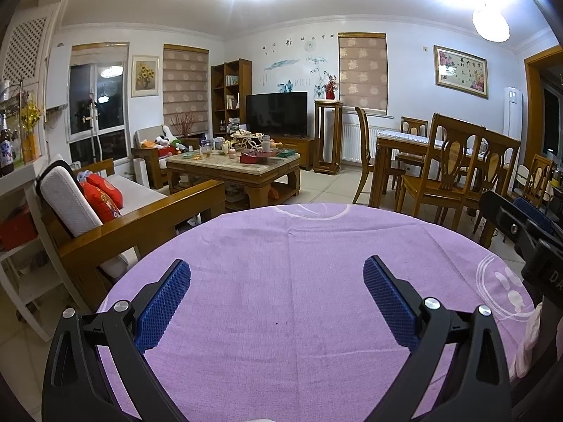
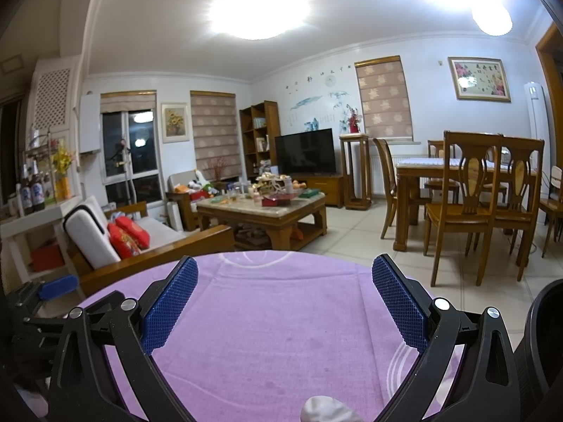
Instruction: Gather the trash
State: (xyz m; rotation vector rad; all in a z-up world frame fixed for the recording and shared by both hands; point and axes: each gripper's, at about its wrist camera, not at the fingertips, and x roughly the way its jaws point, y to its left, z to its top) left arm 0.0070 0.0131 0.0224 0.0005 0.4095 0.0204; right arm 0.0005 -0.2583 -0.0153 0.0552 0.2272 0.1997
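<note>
My left gripper (image 1: 277,274) is open and empty above a round table with a purple cloth (image 1: 281,281). My right gripper (image 2: 284,274) is open and empty above the same cloth (image 2: 274,334). A crumpled white tissue (image 2: 325,408) lies on the cloth just below the right gripper, between its arms. White crumpled paper (image 1: 527,341) shows at the table's right edge in the left wrist view. The right gripper (image 1: 520,225) appears at the right edge of the left wrist view, and the left gripper (image 2: 52,288) at the left edge of the right wrist view.
A dark round bin-like object (image 2: 542,344) stands at the table's right. Beyond are a wooden sofa (image 1: 116,218), a cluttered coffee table (image 1: 232,168), a dining table with chairs (image 1: 447,168) and a white shelf (image 1: 17,211) on the left.
</note>
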